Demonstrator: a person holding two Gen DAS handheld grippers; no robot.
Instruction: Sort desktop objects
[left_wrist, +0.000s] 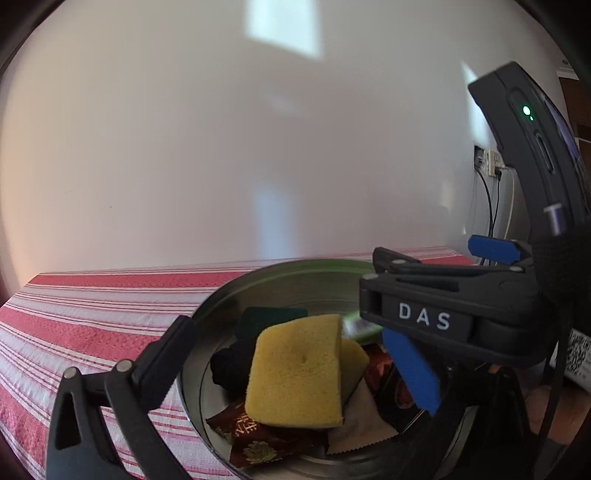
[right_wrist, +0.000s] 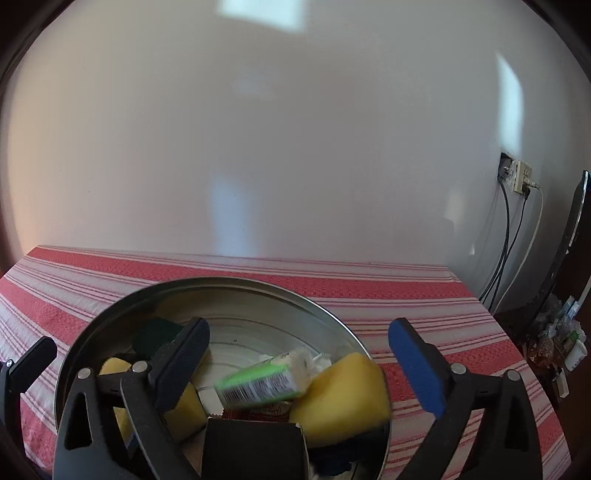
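A round metal tin (right_wrist: 110, 314) sits on the desk, and it is packed. In the left view a yellow sponge (left_wrist: 295, 373) lies on top, propped at a tilt, with a second yellow piece tucked behind its right edge. Beneath it a dark red wrapper (left_wrist: 258, 439) with gold print, a white cloth (left_wrist: 360, 421) with a zigzag edge, something black (left_wrist: 232, 365) and a dark green pad (left_wrist: 269, 317) at the back. The right view adds a green-and-white packet (right_wrist: 266, 384) with a barcode, blurred, lying across the middle of the tin, and a black box (right_wrist: 255, 446) at the near rim.

The desk wears a red-and-white striped cloth (right_wrist: 406, 295). Behind it a plain white wall (right_wrist: 295, 147) with patches of light, a socket (right_wrist: 519, 177) and cables hanging down at the right.

Left gripper (left_wrist: 295, 369): fingers spread wide, nothing between them pressed; the sponge lies in the gap, free of both pads. Right gripper (right_wrist: 299, 365): also wide apart, hanging over the tin, the packet and a yellow sponge (right_wrist: 343, 398) lying between its fingers, untouched. In the left view the right gripper's body crosses the right side, close above the tin's rim.
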